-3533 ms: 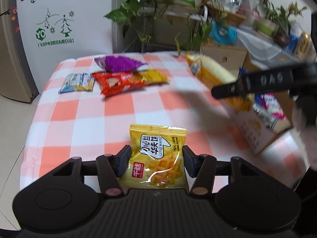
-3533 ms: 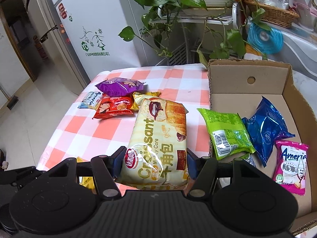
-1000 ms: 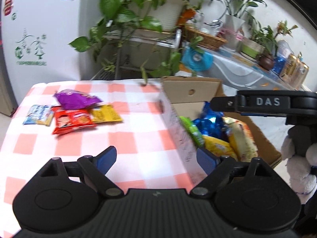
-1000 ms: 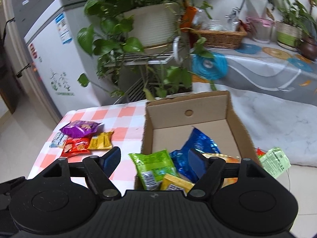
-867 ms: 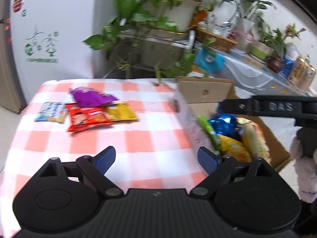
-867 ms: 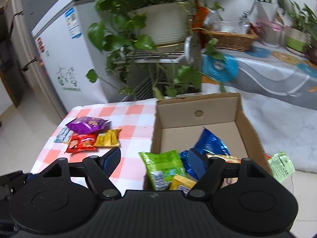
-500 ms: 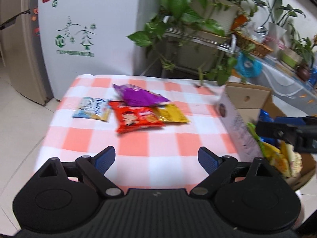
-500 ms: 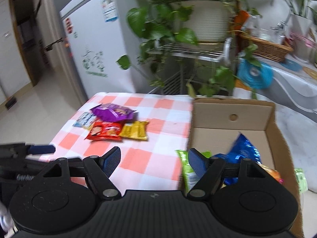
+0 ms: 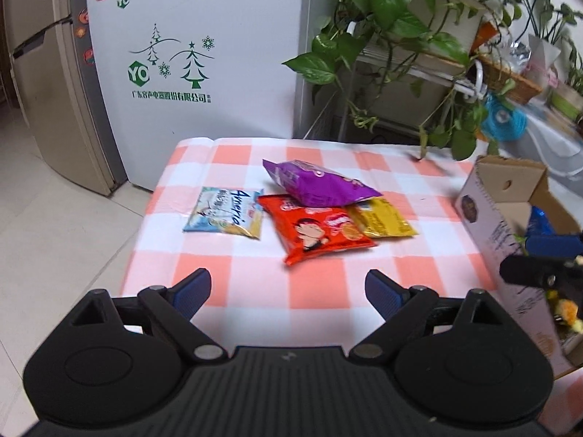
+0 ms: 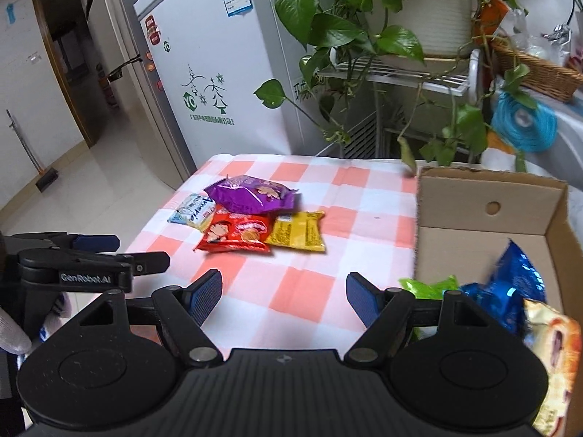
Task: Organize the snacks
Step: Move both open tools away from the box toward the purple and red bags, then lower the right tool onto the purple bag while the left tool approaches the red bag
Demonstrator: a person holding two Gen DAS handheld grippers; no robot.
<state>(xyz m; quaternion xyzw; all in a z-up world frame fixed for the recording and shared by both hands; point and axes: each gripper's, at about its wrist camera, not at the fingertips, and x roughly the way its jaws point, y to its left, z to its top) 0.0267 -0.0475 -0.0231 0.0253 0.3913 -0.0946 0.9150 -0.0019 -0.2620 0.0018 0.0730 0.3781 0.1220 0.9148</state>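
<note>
Both hand-held grippers hover over the checkered desk (image 9: 320, 291) with nothing between their fingers: the left hand-held gripper (image 9: 288, 289) is spread wide, the right hand-held gripper (image 10: 284, 296) released. Ahead lie four snacks together: a purple bag (image 9: 317, 184) atop a red packet (image 9: 317, 231) and yellow packet (image 9: 380, 220), a pale blue packet (image 9: 226, 212) beside them. The cardboard box (image 10: 488, 204) at right holds a blue bag (image 10: 510, 284) and green packet (image 10: 430, 286).

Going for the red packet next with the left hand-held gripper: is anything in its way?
Bare tablecloth lies between the open left hand-held gripper and the red packet. However, the purple packet lies across the red one's far end, and the yellow packet sits against its right edge.
</note>
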